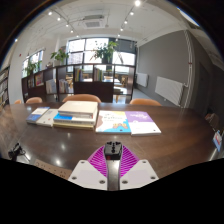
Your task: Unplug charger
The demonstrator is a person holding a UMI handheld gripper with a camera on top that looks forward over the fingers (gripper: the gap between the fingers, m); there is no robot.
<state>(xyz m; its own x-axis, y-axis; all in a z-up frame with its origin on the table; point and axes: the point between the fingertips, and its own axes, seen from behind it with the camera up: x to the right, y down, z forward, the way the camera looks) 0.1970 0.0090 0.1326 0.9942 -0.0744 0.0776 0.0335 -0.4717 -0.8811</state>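
Roughly, from left to right:

- A dark wooden table (170,135) spans the whole scene. At its far left edge lies some small pale clutter (15,150), too blurred to identify.
- Further along the table's far side lies a flat book with a blue cover (41,115). Just beside it is a thicker stack of books (75,114) with a teal cover on top.
- Behind that stack, a tan chair back (85,98) rises above the far edge of the table. Beyond it are large windows with a potted plant (60,55) on a dark shelf.
- In the middle, the gripper (113,160) reaches over the near edge of the table. Its magenta pads (99,158) are drawn in against a small grey block with a dark top, which appears to be the charger (113,151). The block is pinched between the fingers, clear of the books ahead. No gap shows on either side of it.
- Just beyond the fingers lie two more books, a light blue one (113,122) and a paler one (143,122), side by side.
- On the right, a white radiator (170,90) hangs on the grey wall.
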